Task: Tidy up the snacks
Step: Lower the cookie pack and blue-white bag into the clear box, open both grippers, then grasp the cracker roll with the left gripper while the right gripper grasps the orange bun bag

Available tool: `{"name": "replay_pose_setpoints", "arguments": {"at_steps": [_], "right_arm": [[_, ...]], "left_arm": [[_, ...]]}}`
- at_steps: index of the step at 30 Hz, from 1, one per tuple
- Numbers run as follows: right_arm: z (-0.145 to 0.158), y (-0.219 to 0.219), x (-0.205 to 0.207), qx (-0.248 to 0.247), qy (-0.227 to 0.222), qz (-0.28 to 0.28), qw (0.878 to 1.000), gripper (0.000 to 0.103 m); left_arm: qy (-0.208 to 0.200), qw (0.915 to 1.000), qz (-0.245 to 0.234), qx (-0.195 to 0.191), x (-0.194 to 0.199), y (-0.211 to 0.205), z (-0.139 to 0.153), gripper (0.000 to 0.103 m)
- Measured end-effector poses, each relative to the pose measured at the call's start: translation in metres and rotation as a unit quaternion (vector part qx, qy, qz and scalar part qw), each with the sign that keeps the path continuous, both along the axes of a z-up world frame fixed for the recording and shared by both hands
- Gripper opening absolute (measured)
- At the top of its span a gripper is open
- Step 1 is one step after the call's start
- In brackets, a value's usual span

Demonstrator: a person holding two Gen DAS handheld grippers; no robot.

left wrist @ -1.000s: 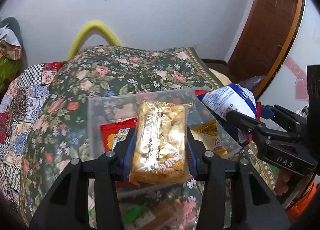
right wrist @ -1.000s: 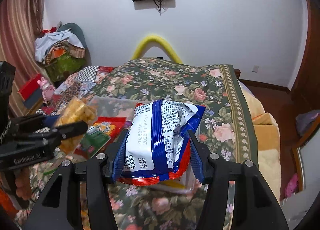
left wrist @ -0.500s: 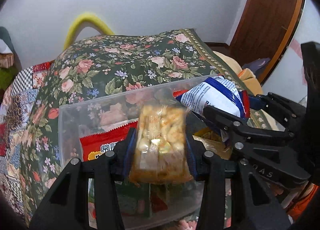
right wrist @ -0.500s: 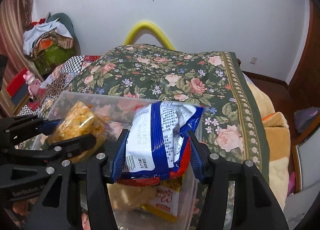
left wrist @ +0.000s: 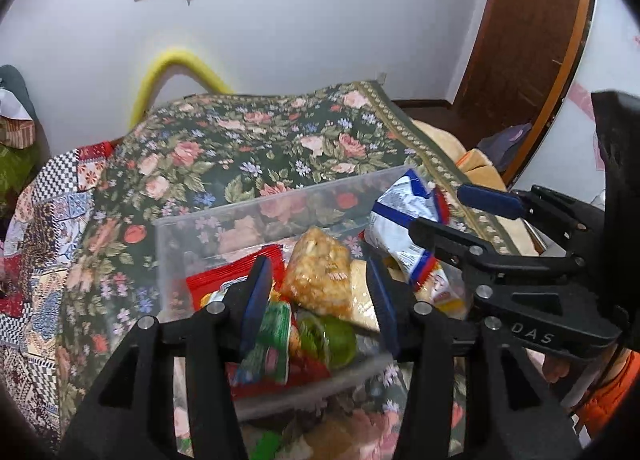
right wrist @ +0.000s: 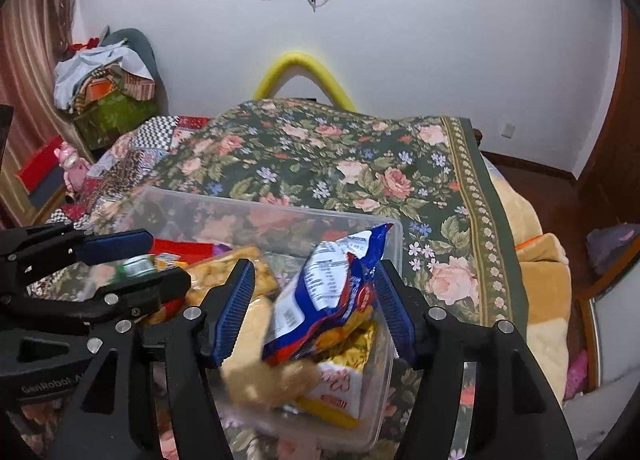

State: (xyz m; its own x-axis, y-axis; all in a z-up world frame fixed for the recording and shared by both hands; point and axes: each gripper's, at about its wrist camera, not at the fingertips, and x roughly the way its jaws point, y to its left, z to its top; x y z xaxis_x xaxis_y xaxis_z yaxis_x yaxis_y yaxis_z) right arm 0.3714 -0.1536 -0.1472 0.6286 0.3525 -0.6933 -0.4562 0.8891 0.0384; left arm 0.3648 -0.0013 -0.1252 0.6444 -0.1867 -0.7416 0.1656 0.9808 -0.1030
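Left gripper [left wrist: 320, 292] hangs over a clear bin [left wrist: 280, 205] on a floral bedspread [left wrist: 224, 147], jaws spread wide and gripping nothing. Between them, free of both pads, a clear puffs pack [left wrist: 320, 276] tilts above a red packet [left wrist: 236, 272] and a green one [left wrist: 272, 336] lying in the bin. It looks light and crackly, the puffs inside likely brittle, so a soft pinch across its flat middle would suit. To the right, a blue and white bag [left wrist: 400, 219] sits by the other tool's fingers

Right gripper [right wrist: 314, 310] hangs over the bin's [right wrist: 256, 201] right end, jaws also wide apart and empty. The blue bag [right wrist: 332, 296], glossy, crinkled, with small print on white and a red edge, tips loose between the pads above gold and yellow wrappers [right wrist: 356, 348]. It seems airy and slippery; taking it across the body should beat the crimped ends. The puffs pack [right wrist: 232, 272] lies to its left, inside the bin
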Motion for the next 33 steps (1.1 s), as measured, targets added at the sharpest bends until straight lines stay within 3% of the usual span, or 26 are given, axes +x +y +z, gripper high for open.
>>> {"name": "replay_pose_setpoints", "arguments": {"at_steps": [6, 12, 22, 29, 33], "right_arm": [[0.013, -0.001, -0.036, 0.017, -0.002, 0.016, 1.0, 0.061], [0.015, -0.001, -0.076, 0.036, 0.012, 0.034, 0.999, 0.064], [-0.009, 0.003, -0.122, 0.039, 0.051, 0.052, 0.997, 0.069], [-0.042, 0.015, -0.144, 0.03, 0.098, 0.071, 0.992, 0.07], [-0.059, 0.024, -0.15, 0.027, 0.126, 0.081, 0.988, 0.07]], "left_arm": [[-0.015, 0.9999, 0.009, -0.003, -0.042, 0.021, 0.021, 0.058], [0.004, 0.9997, 0.022, -0.005, -0.079, 0.045, 0.014, 0.058], [0.064, 0.9972, 0.036, -0.019, -0.133, 0.077, -0.036, 0.058], [0.106, 0.9933, 0.024, -0.04, -0.136, 0.072, -0.076, 0.058], [0.105, 0.994, 0.022, -0.02, -0.127, 0.061, -0.087, 0.058]]}}
